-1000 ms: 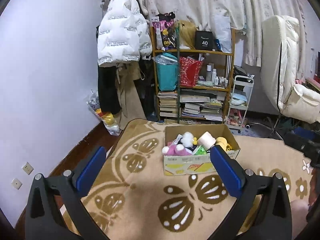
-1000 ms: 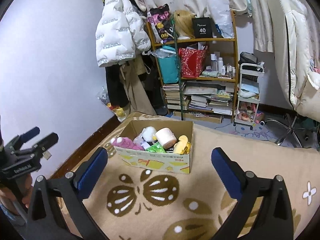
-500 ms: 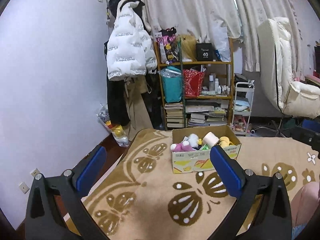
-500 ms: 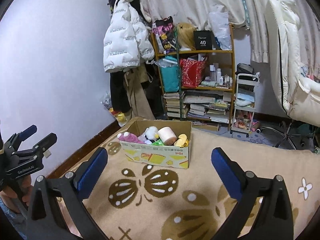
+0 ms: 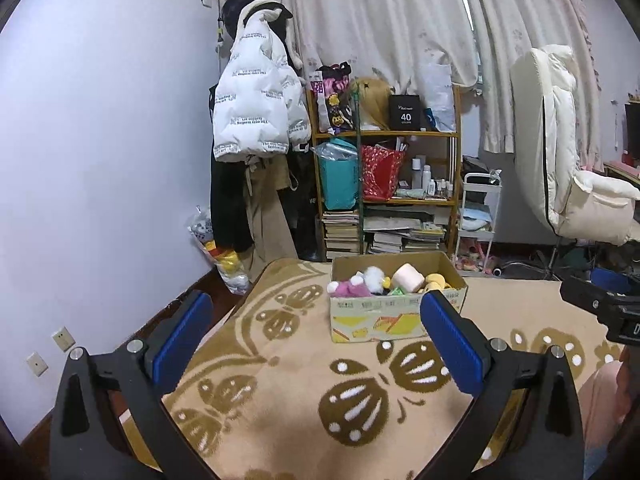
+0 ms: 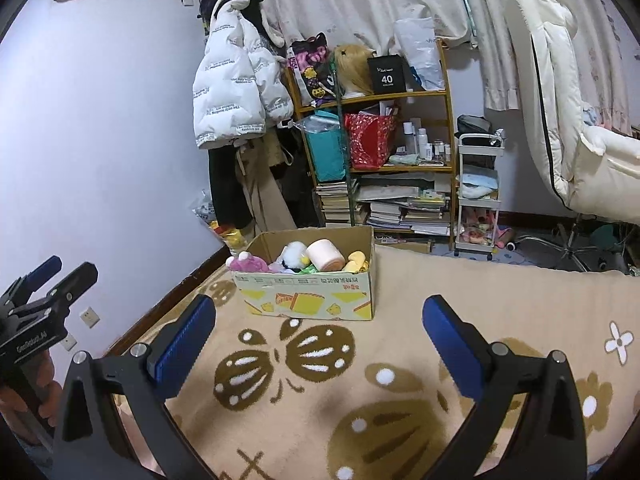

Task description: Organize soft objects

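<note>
Cardboard box (image 5: 396, 312) of soft toys (image 6: 296, 258) far-centre on rug (image 5: 288, 392). Left gripper (image 5: 316, 344), right gripper (image 6: 318, 346): fingers spread wide, empty, well short of box. Toys likely light, squashy; pinch plush body mid-bulk, gentle squeeze.

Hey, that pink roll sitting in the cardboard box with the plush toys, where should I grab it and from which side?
Probably from above. The pink roll lies tilted on top of the toys, its round end facing the front of the cardboard box. Close a claw across its curved sides, since the box walls block a low approach. Both the left claw and the right claw are open and empty.
</note>
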The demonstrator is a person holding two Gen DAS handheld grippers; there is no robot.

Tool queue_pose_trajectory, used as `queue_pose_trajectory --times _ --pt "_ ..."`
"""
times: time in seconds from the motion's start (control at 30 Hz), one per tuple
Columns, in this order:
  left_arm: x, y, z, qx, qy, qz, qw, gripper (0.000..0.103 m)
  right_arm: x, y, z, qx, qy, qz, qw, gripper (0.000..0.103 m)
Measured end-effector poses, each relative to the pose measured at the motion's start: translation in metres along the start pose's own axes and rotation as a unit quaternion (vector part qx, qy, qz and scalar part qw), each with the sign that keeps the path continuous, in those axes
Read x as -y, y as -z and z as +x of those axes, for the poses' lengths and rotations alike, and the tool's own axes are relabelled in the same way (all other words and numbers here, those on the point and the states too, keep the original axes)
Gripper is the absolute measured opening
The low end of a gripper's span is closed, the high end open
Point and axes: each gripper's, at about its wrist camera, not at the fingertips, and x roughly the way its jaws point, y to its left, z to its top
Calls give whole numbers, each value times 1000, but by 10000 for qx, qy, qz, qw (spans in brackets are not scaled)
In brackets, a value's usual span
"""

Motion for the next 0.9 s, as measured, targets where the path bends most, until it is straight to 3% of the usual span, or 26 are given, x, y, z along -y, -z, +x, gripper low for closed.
queue_pose_trajectory --times 0.9 --pt "-11 21 10 -129 -129 -140 9997 103 -2 12 12 -112 139 -7 9998 103"
